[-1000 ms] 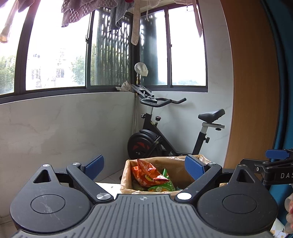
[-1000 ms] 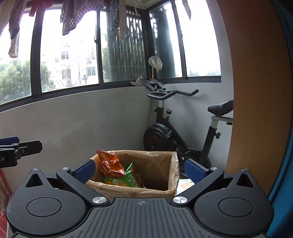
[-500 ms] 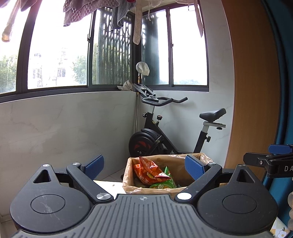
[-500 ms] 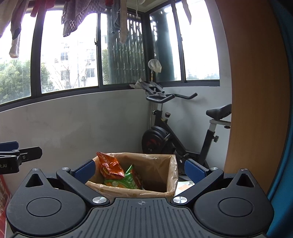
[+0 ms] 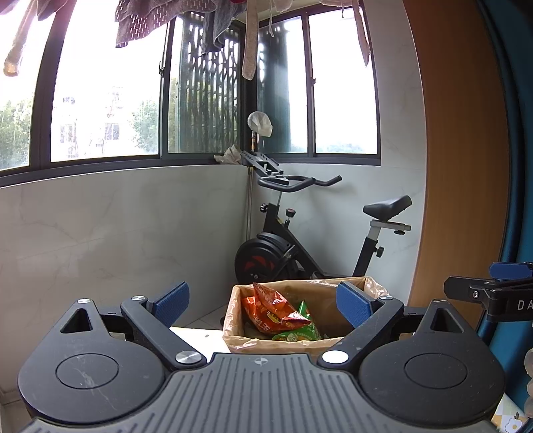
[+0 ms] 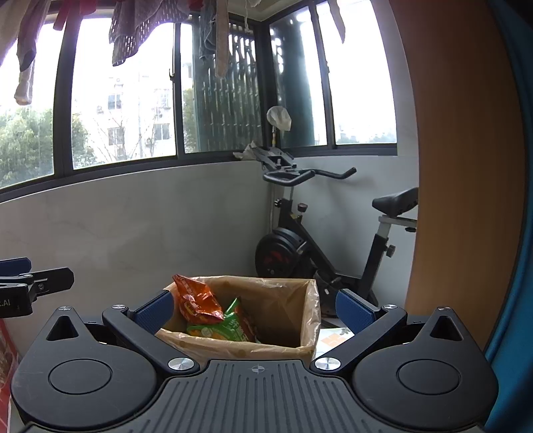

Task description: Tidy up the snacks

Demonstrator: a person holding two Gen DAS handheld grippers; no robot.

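Observation:
A brown cardboard box lined with clear plastic (image 5: pixel 235 336) (image 6: pixel 308 319) stands ahead of both grippers. An orange snack bag (image 5: pixel 269 311) (image 6: pixel 196 299) and a green snack bag (image 5: pixel 299 329) (image 6: pixel 226 328) lie in it. My left gripper (image 5: pixel 263 304) is open and empty, held back from the box. My right gripper (image 6: pixel 255 308) is open and empty, also short of the box. The right gripper shows at the right edge of the left wrist view (image 5: pixel 493 293), and the left gripper at the left edge of the right wrist view (image 6: pixel 30 283).
A black exercise bike (image 5: pixel 299 246) (image 6: pixel 319 246) stands behind the box in the corner under the windows. A wooden panel (image 5: pixel 463 166) and a blue curtain (image 6: pixel 513 233) close the right side. Laundry hangs overhead (image 5: pixel 160 16). A red package (image 6: pixel 6 353) lies at far left.
Both grippers have tilted slightly upward, so the box sits a little lower in both views. Both stay open and empty.

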